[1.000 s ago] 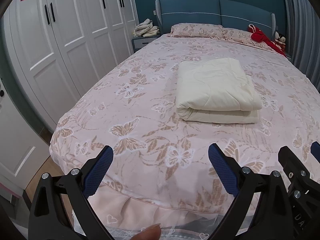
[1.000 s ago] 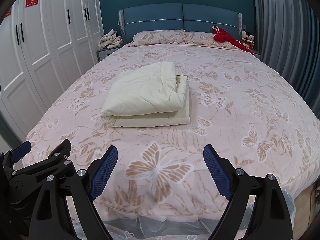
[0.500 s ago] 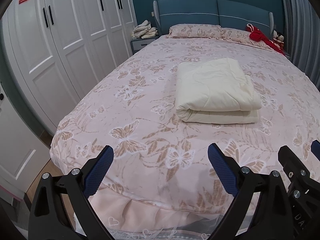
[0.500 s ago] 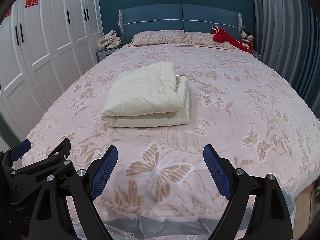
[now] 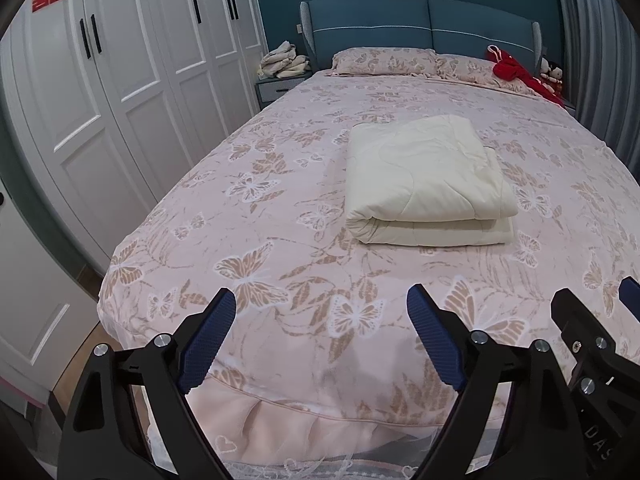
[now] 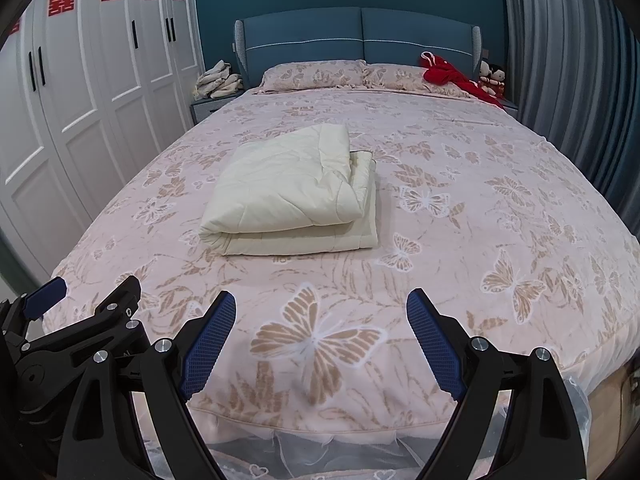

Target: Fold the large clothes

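A cream quilt (image 5: 430,178), folded into a thick stack of layers, lies on the bed (image 5: 248,280) around the middle of the cover, nearer the foot edge than the pillows (image 5: 384,61), with its rounded fold facing the foot and its loose layered edges toward the right side; how many layers it has cannot be counted. The left gripper (image 5: 322,336) hangs over the foot edge of the bed with its jaws spread but closing, nothing between the blue pads but the butterfly-print cover beneath. The right gripper (image 6: 320,338) hangs beside it over the same edge, jaws spread wide and empty. Each gripper shows only partly in the other's view: the right one is cut off at the lower right corner of the left wrist view, the left one at the lower left of the right wrist view. The hands holding them are out of sight. At the head of the bed a red garment (image 6: 452,76) lies on the right pillow, and small dolls (image 6: 493,76) beside it are too small to make out. A heap of pale cloth (image 5: 285,65) sits on the nightstand (image 5: 276,90), its pieces indistinct. The white wardrobe (image 5: 132,80) runs along the left side, its red door decals cut off at the top of the left wrist view. The bed's lace skirt is hidden behind the gripper arms.
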The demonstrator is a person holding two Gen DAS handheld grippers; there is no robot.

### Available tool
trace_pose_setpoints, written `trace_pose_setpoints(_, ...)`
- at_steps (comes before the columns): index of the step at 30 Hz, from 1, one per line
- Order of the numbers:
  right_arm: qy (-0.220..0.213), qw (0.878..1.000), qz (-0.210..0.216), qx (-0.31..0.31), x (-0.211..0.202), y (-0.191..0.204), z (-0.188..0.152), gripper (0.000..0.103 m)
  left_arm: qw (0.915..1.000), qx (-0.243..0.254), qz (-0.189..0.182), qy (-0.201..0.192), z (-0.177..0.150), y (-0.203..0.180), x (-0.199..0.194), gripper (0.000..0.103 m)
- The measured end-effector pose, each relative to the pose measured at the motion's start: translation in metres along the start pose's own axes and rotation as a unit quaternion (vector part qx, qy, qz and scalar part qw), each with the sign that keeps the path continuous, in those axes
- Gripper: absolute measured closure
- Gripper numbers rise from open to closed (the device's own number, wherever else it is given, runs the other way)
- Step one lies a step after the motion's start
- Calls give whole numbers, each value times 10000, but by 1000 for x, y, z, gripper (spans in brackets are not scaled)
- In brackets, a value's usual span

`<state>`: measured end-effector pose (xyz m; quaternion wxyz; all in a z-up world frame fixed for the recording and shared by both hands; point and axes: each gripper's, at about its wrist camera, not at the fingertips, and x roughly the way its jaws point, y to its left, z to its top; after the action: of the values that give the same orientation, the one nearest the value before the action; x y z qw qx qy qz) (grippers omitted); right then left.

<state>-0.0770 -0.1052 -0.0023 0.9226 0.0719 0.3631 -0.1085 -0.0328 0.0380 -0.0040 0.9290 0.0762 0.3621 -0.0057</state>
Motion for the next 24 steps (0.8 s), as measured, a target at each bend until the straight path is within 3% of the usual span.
trace_pose_setpoints(24, -34, 10000, -6, 20, -1, 1, 3, 17, 10000, 6, 61, -50, 2, 1, -2, 18)
